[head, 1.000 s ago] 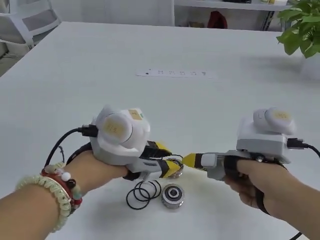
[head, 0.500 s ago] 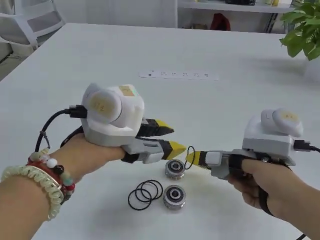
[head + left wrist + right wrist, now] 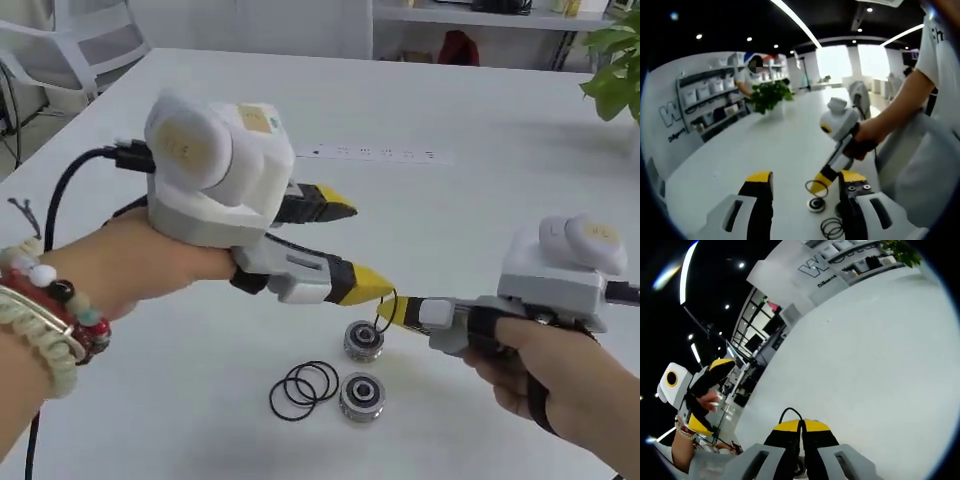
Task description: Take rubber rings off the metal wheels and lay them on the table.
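**Q:** What's been left around the far wheel (image 3: 363,340), and is anything in the way of it?

**A:** Nearer the camera than the far wheel, a second wheel (image 3: 361,395) is laid flat on the white table (image 3: 180,420). A small pile of black rings (image 3: 305,388) is dropped just beside that one. Part of the far wheel's upper edge is covered by the yellow tips above it. Well beyond the far wheel a white power strip (image 3: 370,153) can be seen. Further off still, a green plant (image 3: 615,75) and a chair (image 3: 90,45) are parked at opposite corners.

**Q:** And the ring vs the grippers?

**A:** One rubber ring (image 3: 381,318) is pinched in the right gripper (image 3: 393,312), with the jaws squeezed together on it. It's dangled just over the far wheel. Whether the wheel is touched by it can't be told. The left gripper (image 3: 365,248) is held higher, up and left of the far wheel. Its jaws are spread wide and nothing is gripped.

**Q:** Any writing?

**A:** Wall lettering (image 3: 812,267) starting with a big "W" can be made out way past the far wheel. The smaller line under it is too blurred to be read.
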The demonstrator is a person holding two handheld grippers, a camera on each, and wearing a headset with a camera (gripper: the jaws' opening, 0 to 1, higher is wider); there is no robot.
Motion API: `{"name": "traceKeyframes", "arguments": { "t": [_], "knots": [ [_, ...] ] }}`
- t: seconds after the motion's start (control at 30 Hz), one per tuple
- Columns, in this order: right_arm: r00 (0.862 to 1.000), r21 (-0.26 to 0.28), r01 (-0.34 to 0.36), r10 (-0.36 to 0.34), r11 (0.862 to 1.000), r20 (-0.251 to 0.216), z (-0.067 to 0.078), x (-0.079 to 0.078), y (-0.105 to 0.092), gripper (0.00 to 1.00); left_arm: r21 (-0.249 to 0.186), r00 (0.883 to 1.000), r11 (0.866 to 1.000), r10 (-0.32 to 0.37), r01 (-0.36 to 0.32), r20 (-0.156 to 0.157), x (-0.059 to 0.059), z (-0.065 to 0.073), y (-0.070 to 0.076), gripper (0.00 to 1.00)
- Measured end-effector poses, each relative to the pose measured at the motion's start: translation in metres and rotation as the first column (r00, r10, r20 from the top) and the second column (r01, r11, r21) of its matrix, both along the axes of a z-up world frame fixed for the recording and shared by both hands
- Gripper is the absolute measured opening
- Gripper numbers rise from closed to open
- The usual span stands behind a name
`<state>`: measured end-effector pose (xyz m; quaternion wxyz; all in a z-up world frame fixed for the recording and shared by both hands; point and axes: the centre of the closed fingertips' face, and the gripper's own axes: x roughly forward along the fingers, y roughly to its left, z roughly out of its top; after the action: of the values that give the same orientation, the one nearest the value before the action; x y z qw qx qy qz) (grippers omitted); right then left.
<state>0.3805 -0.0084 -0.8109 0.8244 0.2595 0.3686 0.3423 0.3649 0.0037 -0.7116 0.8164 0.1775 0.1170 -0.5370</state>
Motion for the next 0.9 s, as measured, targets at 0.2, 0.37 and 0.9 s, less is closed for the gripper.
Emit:
{"name": "traceKeyframes", "arguments": {
  "t": [0.2, 0.37, 0.9],
  "knots": [
    [0.999, 0.007, -0.025, 0.024, 1.0, 0.03, 0.01, -0.002, 0.007, 0.0, -0.017, 0.999, 1.0, 0.017, -0.016, 0.04, -0.016, 0.025, 0.021, 0.61],
    [0.997, 0.008, -0.052, 0.051, 0.999, 0.055, 0.016, -0.005, 0.013, 0.0, 0.001, 0.995, 0.998, 0.065, -0.065, 0.075, -0.027, 0.038, 0.049, 0.67],
    [0.931, -0.198, -0.285, 0.32, 0.938, 0.177, 0.008, -0.034, 0.042, 0.0, -0.033, 0.951, 0.95, 0.31, -0.309, 0.014, -0.063, 0.025, 0.142, 0.79]
  ]
}}
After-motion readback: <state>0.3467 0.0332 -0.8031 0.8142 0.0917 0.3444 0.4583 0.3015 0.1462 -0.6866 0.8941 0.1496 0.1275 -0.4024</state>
